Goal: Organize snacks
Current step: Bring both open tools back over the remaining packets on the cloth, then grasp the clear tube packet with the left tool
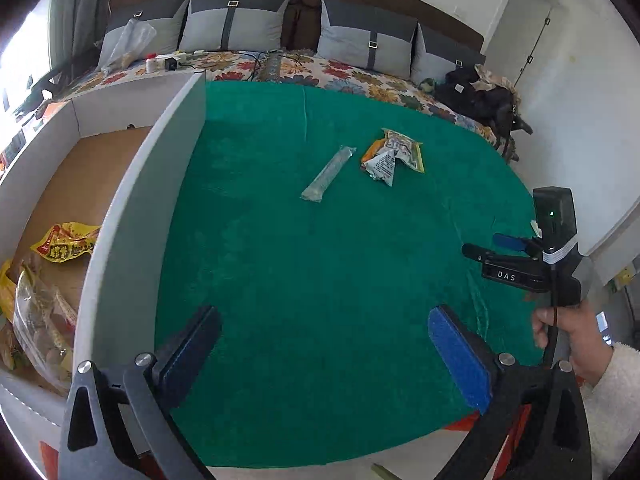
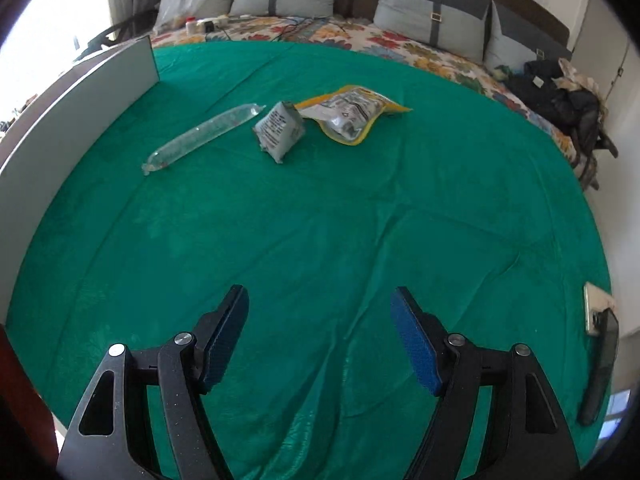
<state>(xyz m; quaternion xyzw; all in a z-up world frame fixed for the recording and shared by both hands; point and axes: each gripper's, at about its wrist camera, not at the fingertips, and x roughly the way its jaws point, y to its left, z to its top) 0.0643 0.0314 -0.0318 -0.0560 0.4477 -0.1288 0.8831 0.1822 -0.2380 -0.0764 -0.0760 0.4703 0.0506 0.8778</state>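
Snacks are partly sorted: several packets (image 1: 60, 248) already lie in the box (image 1: 132, 208) left of the left gripper (image 1: 324, 344). Three remain on the green cloth (image 2: 320, 240) ahead of the right gripper (image 2: 320, 336): a clear tube (image 2: 200, 136), a grey pouch (image 2: 280, 128), a yellow bag (image 2: 352, 114). Both grippers gape, empty.

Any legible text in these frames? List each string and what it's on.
"DAS": white letters on the black body of the right gripper, seen from the left wrist view.
Red-and-yellow snack bag in the cardboard box: large red characters, too distorted to read.
Grey pyramid-shaped foil packet: dark print, too small to read.
Yellow-edged flat pouch: print blurred, unreadable.
Long clear tube-shaped wrapper: no text visible.
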